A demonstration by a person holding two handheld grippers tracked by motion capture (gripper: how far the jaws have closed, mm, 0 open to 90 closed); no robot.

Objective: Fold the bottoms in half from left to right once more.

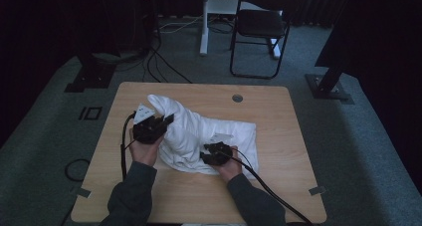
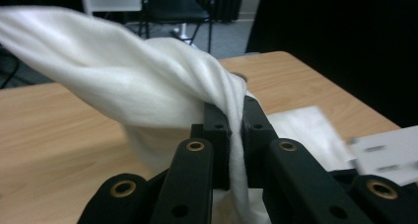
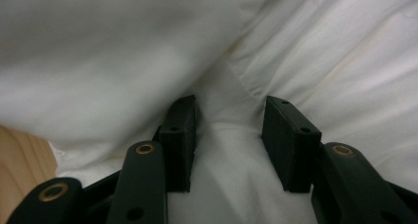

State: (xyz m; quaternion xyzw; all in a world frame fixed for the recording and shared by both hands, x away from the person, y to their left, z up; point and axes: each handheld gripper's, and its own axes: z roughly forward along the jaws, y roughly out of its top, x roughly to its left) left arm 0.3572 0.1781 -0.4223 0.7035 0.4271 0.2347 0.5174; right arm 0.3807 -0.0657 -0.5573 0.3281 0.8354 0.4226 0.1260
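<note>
A white cloth (image 1: 199, 134) lies bunched near the middle of the wooden bench (image 1: 278, 116), part of it flat on the right and part pulled up into a hump on the left.

The left gripper (image 1: 161, 122), held in the person's left hand (image 1: 145, 149), is clenched on a fold of the cloth. In the left gripper view the fabric (image 2: 148, 81) runs down between the two black jaws, pinched tight there, and spreads out above them in a lifted, twisted sheet clear of the bench top (image 2: 54, 130).

The right gripper (image 1: 213, 151) sits at the near edge of the cloth, low against it, in the right hand (image 1: 230, 169). In the right gripper view its jaws stand partly apart with a ridge of white cloth (image 3: 226, 115) between them; the pads sit beside the ridge, with no clear pinch on it, so this gripper is released. A sliver of bare bench (image 3: 19, 155) shows at the lower left of that view.

A black folding chair (image 1: 263, 22) stands on the grey carpet beyond the bench, well apart from the cloth.
</note>
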